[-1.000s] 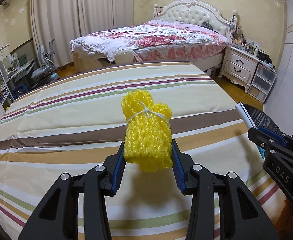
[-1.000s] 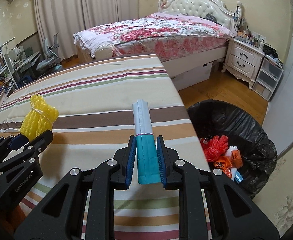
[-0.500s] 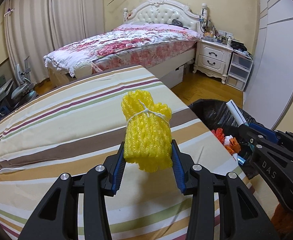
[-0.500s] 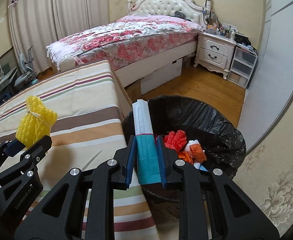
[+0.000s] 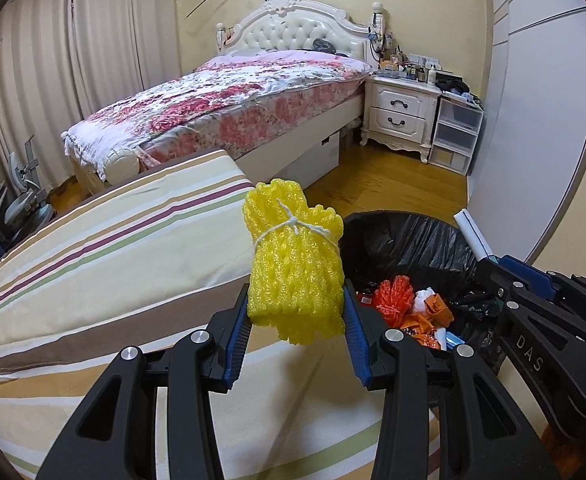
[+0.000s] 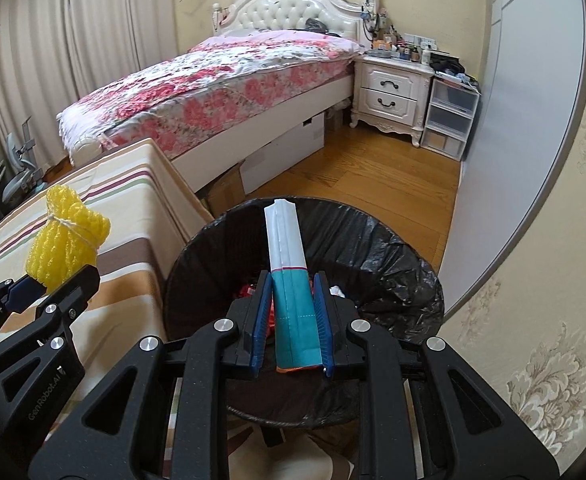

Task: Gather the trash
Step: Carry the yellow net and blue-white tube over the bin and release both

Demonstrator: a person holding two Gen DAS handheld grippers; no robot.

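Closest, the right gripper (image 6: 289,320) is clamped narrowly on a flattened teal-and-white carton (image 6: 289,276), which now hangs over the black-lined trash bin (image 6: 409,264); a second ago it was over the striped tabletop (image 5: 105,248). Both hands have swung across, so a drop looks close. Beside it, the left gripper (image 5: 296,322) squeezes a yellow foam net bundle (image 5: 293,264) tied with white string, at the table's edge and not quite over the bin. Orange and white scraps (image 5: 409,308) lie inside; the carton hides most of them. Farther back stands a floral bed (image 6: 221,76). No hands show.
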